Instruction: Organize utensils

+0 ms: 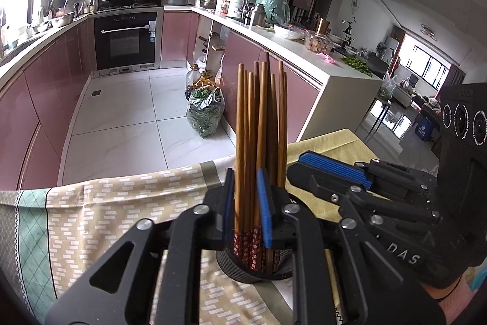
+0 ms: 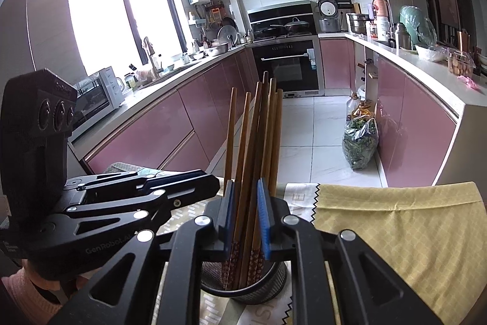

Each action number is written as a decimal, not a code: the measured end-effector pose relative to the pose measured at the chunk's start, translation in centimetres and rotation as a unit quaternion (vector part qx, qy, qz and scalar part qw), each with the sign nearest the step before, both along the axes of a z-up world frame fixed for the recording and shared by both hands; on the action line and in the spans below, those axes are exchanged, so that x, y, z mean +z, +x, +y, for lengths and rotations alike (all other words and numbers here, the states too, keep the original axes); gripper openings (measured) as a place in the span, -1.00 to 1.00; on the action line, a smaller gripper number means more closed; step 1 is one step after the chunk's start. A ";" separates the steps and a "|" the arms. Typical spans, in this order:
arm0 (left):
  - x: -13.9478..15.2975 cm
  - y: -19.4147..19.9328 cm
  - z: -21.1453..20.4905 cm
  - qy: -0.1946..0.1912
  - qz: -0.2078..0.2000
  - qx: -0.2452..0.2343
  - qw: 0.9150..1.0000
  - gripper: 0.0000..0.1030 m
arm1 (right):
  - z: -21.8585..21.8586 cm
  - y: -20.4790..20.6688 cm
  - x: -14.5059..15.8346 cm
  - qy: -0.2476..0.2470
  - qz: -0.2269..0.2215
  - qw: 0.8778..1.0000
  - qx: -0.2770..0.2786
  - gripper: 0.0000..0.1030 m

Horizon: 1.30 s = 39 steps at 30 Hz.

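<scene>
Both grippers at the chopstick bundle, which is standing in the holder on the table.

I am seeing the left gripper (image 1: 246,203) with its blue pads on either side of the chopsticks (image 1: 261,124); the right-hand pad is lying against the sticks, a thin gap is showing at the other, so I cannot tell whether it is clamping them. The right gripper (image 2: 246,215) is straddling part of the same bundle with its pads slightly apart and daylight showing beside the sticks. The chopsticks are standing roughly upright, fanning a little, patterned red ends down in the black mesh holder (image 2: 261,288). The holder is sitting on the patterned cloth (image 1: 121,203) covering the table, just beside a yellow cloth (image 2: 395,233). Each gripper is showing in the other's view, close alongside.
</scene>
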State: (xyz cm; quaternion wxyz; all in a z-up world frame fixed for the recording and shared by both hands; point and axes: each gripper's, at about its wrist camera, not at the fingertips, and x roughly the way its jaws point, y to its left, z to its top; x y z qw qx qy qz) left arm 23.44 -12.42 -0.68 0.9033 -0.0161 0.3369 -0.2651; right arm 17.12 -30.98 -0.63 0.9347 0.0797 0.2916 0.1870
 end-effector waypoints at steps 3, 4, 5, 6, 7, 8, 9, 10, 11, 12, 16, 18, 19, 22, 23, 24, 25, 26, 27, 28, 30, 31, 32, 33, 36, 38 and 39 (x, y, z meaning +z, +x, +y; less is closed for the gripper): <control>0.0 -1.1 1.2 -0.008 -0.017 0.013 1.000 -0.27 | 0.1 -1.1 0.1 -0.004 -0.008 1.000 0.001 -0.40; 0.1 -1.5 1.6 -0.009 -0.023 0.018 1.000 -0.12 | 0.2 -1.5 0.1 -0.010 -0.011 1.000 -0.001 -0.32; 0.2 -2.2 2.2 -0.013 -0.033 0.024 0.999 0.07 | 0.1 -1.8 0.2 -0.012 -0.014 1.000 -0.001 -0.28; 0.2 -2.9 2.8 -0.016 -0.043 0.031 0.998 0.21 | 0.3 -2.4 0.2 -0.016 -0.020 1.000 0.000 -0.16; 0.3 -3.3 3.3 -0.015 -0.052 0.040 0.998 0.44 | 0.3 -3.0 0.3 -0.019 -0.026 0.999 -0.002 0.01; 0.4 -4.1 3.9 -0.013 -0.066 0.051 0.996 0.58 | 0.4 -3.5 0.4 -0.025 -0.033 0.999 -0.006 0.11; 0.6 -4.7 4.2 -0.012 -0.073 0.058 0.996 0.65 | 0.4 -3.9 0.4 -0.030 -0.040 0.999 -0.011 0.33; 0.6 -5.5 4.7 -0.010 -0.083 0.068 0.994 0.78 | 0.4 -4.6 0.4 -0.038 -0.052 0.998 -0.020 0.51; 0.7 -6.3 5.2 -0.008 -0.096 0.076 0.992 0.87 | 0.4 -5.1 0.4 -0.045 -0.059 0.997 -0.026 0.55; 0.8 -7.2 5.5 -0.001 -0.111 0.085 0.990 0.90 | 0.6 -5.7 0.3 -0.052 -0.066 0.996 -0.029 0.60; 0.6 -10.2 6.5 0.023 -0.143 0.112 0.983 0.90 | 0.8 -7.4 0.0 -0.059 -0.082 0.994 -0.042 0.88; 0.5 -11.3 7.2 0.025 -0.153 0.126 0.980 0.90 | 1.0 -8.3 -0.2 -0.056 -0.091 0.993 -0.043 0.88; 0.6 -11.8 7.5 0.026 -0.157 0.133 0.978 0.90 | 1.2 -8.8 -0.3 -0.056 -0.096 0.993 -0.044 0.88; 0.9 -13.3 8.5 0.028 -0.170 0.157 0.972 0.90 | 2.0 -9.6 -0.3 -0.057 -0.108 0.992 -0.045 0.88; 1.0 -13.8 8.7 0.028 -0.174 0.163 0.971 0.90 | 2.2 -10.0 -0.3 -0.057 -0.112 0.991 -0.044 0.88; 1.1 -14.3 8.9 0.029 -0.179 0.169 0.969 0.90 | 2.3 -10.2 -0.2 -0.057 -0.116 0.991 -0.046 0.88; 1.2 -14.7 9.2 0.030 -0.182 0.174 0.967 0.90 | 2.5 -10.6 -0.1 -0.055 -0.121 0.990 -0.048 0.88; 1.3 -15.0 9.4 0.031 -0.186 0.179 0.966 0.90 | 2.5 -10.8 -0.1 -0.053 -0.125 0.990 -0.046 0.88; 1.4 -15.4 9.6 0.032 -0.189 0.185 0.964 0.90 | 2.5 -11.0 -0.1 -0.051 -0.127 0.990 -0.046 0.88; 1.5 -15.7 9.8 0.032 -0.192 0.188 0.963 0.90 | 2.6 -11.4 -0.1 -0.051 -0.129 0.989 -0.048 0.88; 1.6 -16.4 10.1 0.032 -0.198 0.199 0.959 0.90 | 3.0 -11.7 -0.1 -0.051 -0.129 0.989 -0.048 0.88; 1.7 -16.7 10.2 0.033 -0.202 0.204 0.957 0.90 | 3.1 -11.8 -0.2 -0.049 -0.129 0.989 -0.049 0.88; 1.8 -16.9 10.4 0.033 -0.205 0.210 0.955 0.90 | 3.1 -12.1 -0.1 -0.048 -0.131 0.989 -0.048 0.88; 1.8 -17.2 10.6 0.033 -0.207 0.217 0.953 0.90 | 3.2 -12.3 -0.1 -0.050 -0.135 0.988 -0.048 0.88; 2.0 -18.1 10.8 0.037 -0.219 0.233 0.947 0.90 | 3.5 -12.7 0.1 -0.053 -0.145 0.987 -0.049 0.88; 2.3 -18.4 10.8 0.043 -0.224 0.244 0.943 0.90 | 3.7 -13.0 0.2 -0.056 -0.152 0.986 -0.049 0.88; 2.4 -18.6 10.9 0.044 -0.226 0.249 0.941 0.90 | 3.8 -13.2 0.2 -0.057 -0.157 0.985 -0.051 0.88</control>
